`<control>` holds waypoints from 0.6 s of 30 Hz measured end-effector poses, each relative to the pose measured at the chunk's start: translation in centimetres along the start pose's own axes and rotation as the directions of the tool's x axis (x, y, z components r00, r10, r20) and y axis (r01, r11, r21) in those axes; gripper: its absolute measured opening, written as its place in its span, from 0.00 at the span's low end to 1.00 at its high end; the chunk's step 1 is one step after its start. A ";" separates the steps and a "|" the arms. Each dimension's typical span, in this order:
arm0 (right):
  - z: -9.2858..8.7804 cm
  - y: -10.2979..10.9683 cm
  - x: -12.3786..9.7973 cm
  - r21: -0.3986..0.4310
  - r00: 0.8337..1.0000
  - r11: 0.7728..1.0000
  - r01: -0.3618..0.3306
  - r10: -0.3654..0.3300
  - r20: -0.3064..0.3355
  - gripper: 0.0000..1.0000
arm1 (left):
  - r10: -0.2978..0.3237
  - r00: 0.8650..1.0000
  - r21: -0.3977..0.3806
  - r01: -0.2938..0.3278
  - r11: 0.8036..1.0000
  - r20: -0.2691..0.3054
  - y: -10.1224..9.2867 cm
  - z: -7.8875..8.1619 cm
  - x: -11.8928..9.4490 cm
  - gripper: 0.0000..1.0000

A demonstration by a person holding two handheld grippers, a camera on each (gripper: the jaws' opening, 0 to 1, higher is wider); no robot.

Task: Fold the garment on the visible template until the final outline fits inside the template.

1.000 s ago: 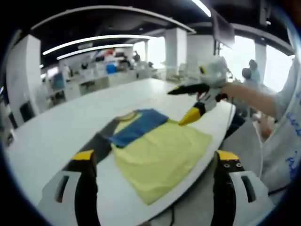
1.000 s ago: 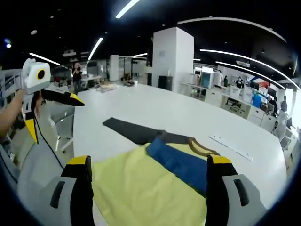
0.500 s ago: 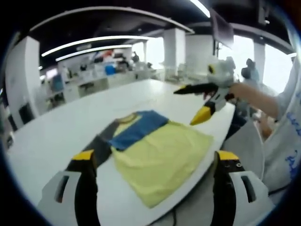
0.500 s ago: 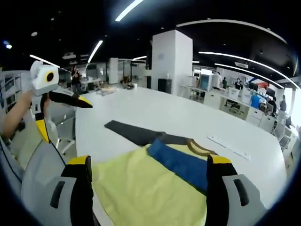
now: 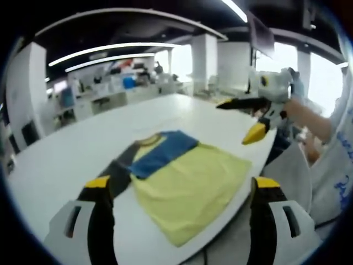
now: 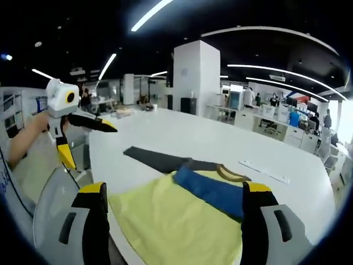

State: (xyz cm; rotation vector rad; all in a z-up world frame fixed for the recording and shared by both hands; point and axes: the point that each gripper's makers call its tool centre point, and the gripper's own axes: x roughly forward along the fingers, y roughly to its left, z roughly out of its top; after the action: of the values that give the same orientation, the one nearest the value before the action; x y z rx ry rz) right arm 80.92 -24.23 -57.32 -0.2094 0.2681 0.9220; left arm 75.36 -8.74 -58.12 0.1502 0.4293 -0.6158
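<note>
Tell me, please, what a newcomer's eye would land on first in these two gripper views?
The bright yellow garment comes first, lying flat near the edge of the long white table, with a blue sleeve folded across its chest and a dark grey sleeve stretched out to the side. Next come the grippers: in the left gripper view the right gripper hangs open above the table's edge, and the left gripper shows open in the right gripper view.

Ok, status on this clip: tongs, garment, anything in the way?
Both tongs open, empty, off the cloth: left, right. Yellow T-shirt on white table, blue sleeve folded in, grey sleeve still out. Nothing in the way.
</note>
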 end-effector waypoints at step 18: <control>0.9 1.5 -2.9 -0.044 0.998 0.997 0.060 -0.059 0.022 1.00 | -0.008 1.000 0.002 0.008 1.000 0.002 0.1 0.2 0.4 0.99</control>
State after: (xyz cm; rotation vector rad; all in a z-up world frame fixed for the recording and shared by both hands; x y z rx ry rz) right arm 78.18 -25.27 -55.68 -0.2471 0.2209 0.8713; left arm 75.78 -8.89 -58.13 0.1502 0.4279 -0.6243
